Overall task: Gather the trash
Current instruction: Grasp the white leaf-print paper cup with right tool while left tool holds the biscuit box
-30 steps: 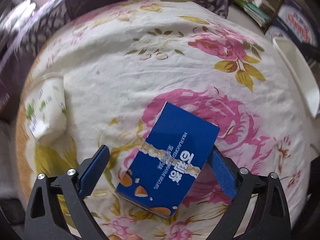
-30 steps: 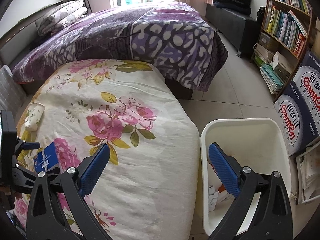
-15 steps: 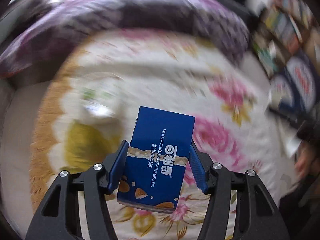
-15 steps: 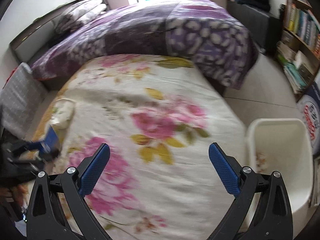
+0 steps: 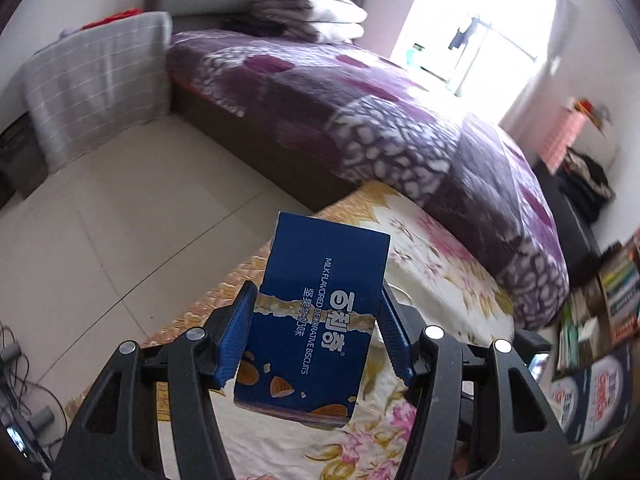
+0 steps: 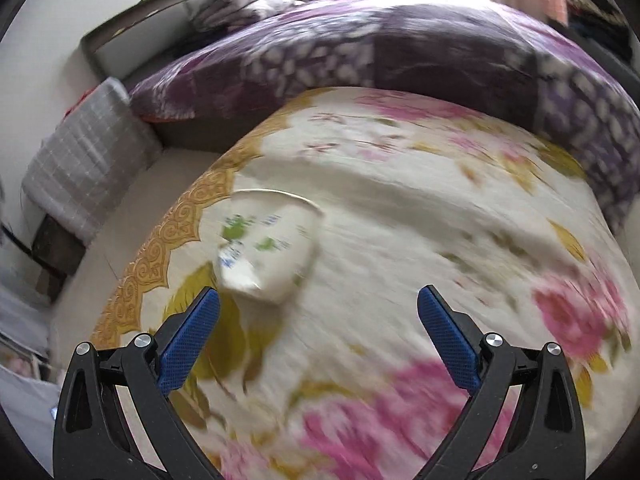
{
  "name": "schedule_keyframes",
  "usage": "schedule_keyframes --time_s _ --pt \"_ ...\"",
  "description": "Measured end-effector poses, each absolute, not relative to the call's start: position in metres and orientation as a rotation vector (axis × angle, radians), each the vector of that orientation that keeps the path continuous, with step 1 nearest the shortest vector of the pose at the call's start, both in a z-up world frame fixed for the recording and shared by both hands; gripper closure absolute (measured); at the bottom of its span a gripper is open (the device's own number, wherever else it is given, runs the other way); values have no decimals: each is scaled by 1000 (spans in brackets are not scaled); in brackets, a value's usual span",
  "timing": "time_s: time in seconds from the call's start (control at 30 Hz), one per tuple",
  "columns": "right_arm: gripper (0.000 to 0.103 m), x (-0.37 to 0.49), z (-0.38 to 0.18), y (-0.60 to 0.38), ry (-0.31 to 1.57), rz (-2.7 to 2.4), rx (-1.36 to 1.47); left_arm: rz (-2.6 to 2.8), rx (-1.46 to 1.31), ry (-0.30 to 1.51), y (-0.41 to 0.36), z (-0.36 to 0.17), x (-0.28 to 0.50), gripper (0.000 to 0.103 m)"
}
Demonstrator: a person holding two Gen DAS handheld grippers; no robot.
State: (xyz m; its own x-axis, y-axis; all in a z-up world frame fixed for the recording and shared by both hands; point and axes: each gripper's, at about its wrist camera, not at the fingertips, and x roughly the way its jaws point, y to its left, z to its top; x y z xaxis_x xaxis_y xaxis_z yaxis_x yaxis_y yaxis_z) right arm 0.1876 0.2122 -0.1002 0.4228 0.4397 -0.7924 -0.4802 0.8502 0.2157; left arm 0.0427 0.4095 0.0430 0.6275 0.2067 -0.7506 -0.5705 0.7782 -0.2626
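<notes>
My left gripper is shut on a blue biscuit box and holds it lifted above the floral cloth, tilted up toward the room. My right gripper is open and empty, low over the floral cloth. A crushed white paper cup with green and blue print lies on its side on the cloth just ahead of the left fingertip. The white bin is not in view now.
A bed with a purple patterned quilt lies behind the cloth-covered surface. A grey checked cover stands at the left by the tiled floor. Bookshelves and boxes stand at the right.
My left gripper closed on the blue box and lifted it off the cloth, tilting upward. My right gripper swung left from the bin to the paper cup.
</notes>
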Motion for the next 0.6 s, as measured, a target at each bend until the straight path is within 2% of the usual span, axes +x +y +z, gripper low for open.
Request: schedule_keyframes --time_s 0.3,0.47,0.6 --pt "8 195 -127 259 984 669 -137 487 -538 795 423 31 42 45" --pt "8 213 -135 258 1031 708 -26 478 -554 803 425 26 40 45" --pt "8 218 -143 281 1047 650 -160 478 -529 814 421 23 42 45"
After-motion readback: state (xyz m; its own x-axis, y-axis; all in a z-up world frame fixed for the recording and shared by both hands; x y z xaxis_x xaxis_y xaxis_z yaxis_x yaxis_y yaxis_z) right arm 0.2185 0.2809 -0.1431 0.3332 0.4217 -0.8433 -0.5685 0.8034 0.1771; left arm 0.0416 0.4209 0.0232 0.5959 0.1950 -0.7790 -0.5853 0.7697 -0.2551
